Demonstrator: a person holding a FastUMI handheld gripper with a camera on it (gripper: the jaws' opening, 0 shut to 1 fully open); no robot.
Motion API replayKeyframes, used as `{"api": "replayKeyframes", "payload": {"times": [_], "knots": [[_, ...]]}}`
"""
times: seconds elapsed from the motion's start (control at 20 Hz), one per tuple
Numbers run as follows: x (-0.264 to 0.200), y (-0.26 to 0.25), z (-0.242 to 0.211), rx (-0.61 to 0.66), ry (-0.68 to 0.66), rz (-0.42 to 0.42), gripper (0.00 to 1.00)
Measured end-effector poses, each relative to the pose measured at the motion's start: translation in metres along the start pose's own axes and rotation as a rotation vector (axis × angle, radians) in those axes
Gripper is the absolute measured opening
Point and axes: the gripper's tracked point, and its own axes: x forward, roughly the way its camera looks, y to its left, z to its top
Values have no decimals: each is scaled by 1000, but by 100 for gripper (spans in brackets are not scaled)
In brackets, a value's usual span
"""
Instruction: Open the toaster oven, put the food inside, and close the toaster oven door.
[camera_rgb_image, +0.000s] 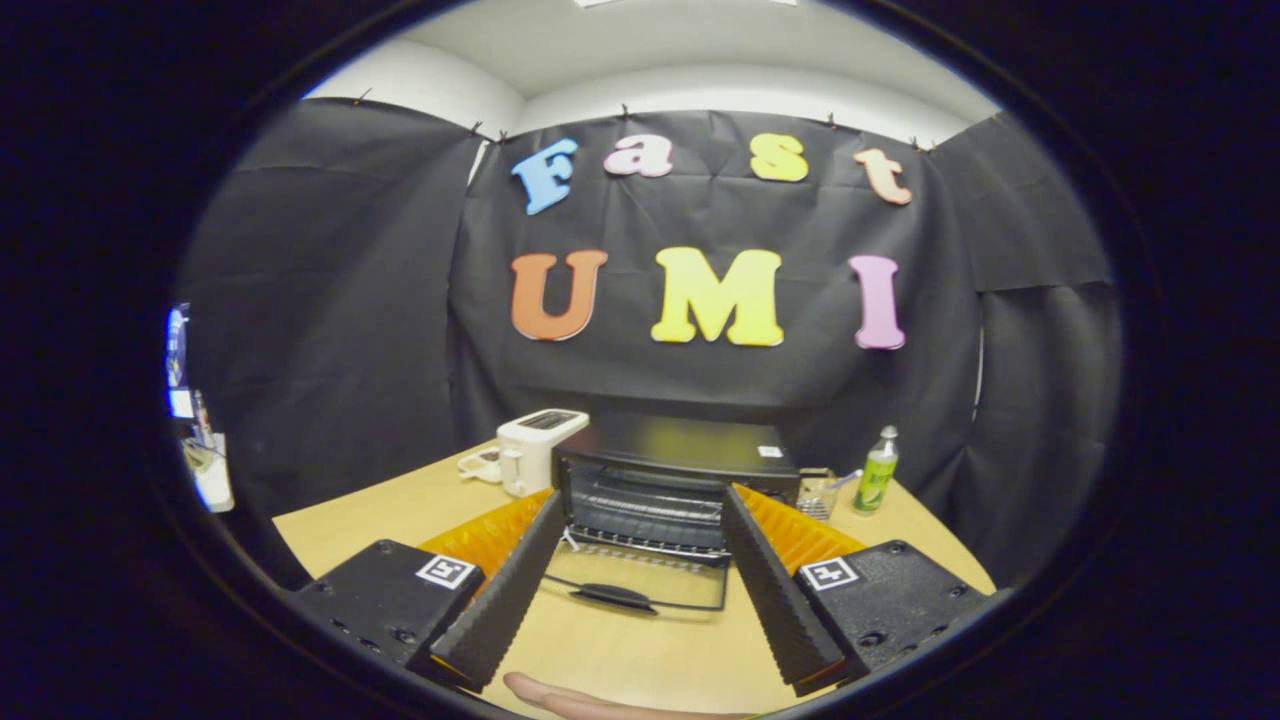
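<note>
A black toaster oven (690, 445) stands on the wooden table (370, 515), straight ahead of my gripper (643, 498). Its glass door (660, 575) is folded down flat toward me, the dark handle (612, 597) at the near edge. A wire rack (650, 515) shows inside the cavity, and I see no food on it. My gripper is open wide with nothing between the fingers; their tips frame the oven's mouth on either side. A pale, elongated shape (570, 700) lies at the near table edge below the fingers; I cannot tell whether it is food or a hand.
Left of the oven stands a white pop-up toaster (535, 450) with a small white item (480, 465) beside it. To the oven's right are a small clear container (818, 492) and a green bottle (878, 472). The black booth wall hangs close behind.
</note>
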Motion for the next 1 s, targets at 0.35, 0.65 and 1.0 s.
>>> {"api": "replayKeyframes", "payload": {"times": [0.35, 0.65, 1.0], "knots": [[40, 81, -70, 157, 305, 175, 100], [48, 112, -112, 489, 590, 264, 100], [39, 145, -132, 644, 766, 378, 92]]}}
